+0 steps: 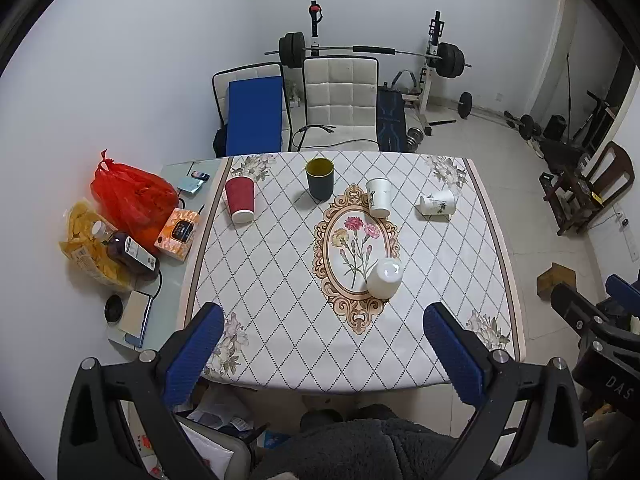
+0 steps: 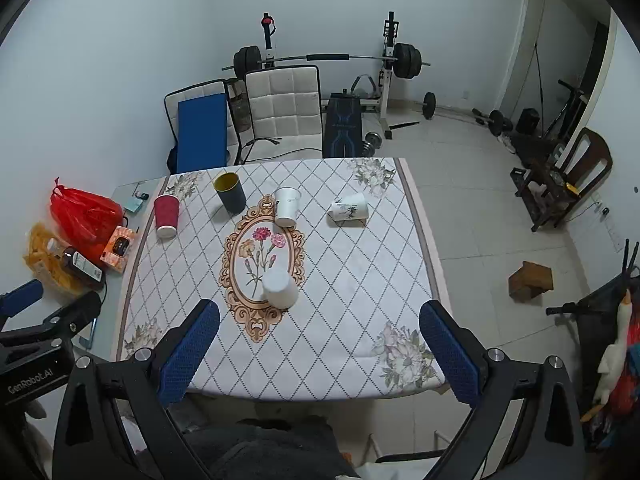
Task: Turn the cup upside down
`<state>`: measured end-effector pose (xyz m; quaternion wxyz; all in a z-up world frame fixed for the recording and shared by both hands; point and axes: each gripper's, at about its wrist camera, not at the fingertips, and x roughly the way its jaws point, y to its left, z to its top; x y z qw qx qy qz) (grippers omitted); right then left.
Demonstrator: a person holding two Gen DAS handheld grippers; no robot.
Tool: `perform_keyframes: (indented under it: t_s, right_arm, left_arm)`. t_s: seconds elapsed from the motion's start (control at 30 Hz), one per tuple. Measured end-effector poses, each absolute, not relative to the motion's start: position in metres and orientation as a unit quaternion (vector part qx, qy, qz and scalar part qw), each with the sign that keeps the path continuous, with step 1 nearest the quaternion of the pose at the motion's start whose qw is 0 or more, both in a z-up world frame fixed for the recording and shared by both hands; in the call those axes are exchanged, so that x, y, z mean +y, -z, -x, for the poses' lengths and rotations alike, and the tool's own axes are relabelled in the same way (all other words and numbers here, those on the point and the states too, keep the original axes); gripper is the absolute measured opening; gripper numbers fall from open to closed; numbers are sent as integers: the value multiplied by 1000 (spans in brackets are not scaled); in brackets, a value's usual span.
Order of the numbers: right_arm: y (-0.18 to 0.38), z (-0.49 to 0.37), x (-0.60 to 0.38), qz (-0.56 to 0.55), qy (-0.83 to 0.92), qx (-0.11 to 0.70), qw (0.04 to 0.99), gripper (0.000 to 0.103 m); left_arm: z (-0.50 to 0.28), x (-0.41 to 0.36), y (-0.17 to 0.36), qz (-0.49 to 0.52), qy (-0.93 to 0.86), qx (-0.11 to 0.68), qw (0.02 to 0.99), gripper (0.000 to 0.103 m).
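Note:
Several cups stand on the patterned tablecloth [image 1: 280,280]. A white cup [image 1: 385,278] sits upside down near the table's middle; it also shows in the right wrist view [image 2: 280,287]. A red paper cup [image 1: 240,199] is upside down at the far left. A dark cup with yellow inside [image 1: 320,178] stands upright. A white printed cup [image 1: 379,197] is upside down. Another white printed cup [image 1: 437,203] lies on its side at the far right. My left gripper [image 1: 324,332] and right gripper [image 2: 320,332] are open and empty, above the table's near edge.
A red bag [image 1: 132,196], snack bag [image 1: 86,248], bottle [image 1: 128,250] and orange box [image 1: 178,233] crowd the glass side table at left. Chairs [image 1: 340,104] stand behind the table. Weight equipment [image 1: 432,60] lines the back wall. A wooden block [image 2: 530,280] lies on the floor.

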<state>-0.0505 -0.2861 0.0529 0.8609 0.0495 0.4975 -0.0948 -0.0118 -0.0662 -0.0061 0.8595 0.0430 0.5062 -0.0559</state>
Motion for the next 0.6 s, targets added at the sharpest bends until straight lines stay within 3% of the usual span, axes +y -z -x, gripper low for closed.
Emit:
perform_keyframes:
  t_s: [0.6]
  right_arm:
    - [-59, 57, -279, -37, 90, 492, 865, 102]
  left_arm:
    - [18, -66, 2, -43, 56, 500, 863, 102]
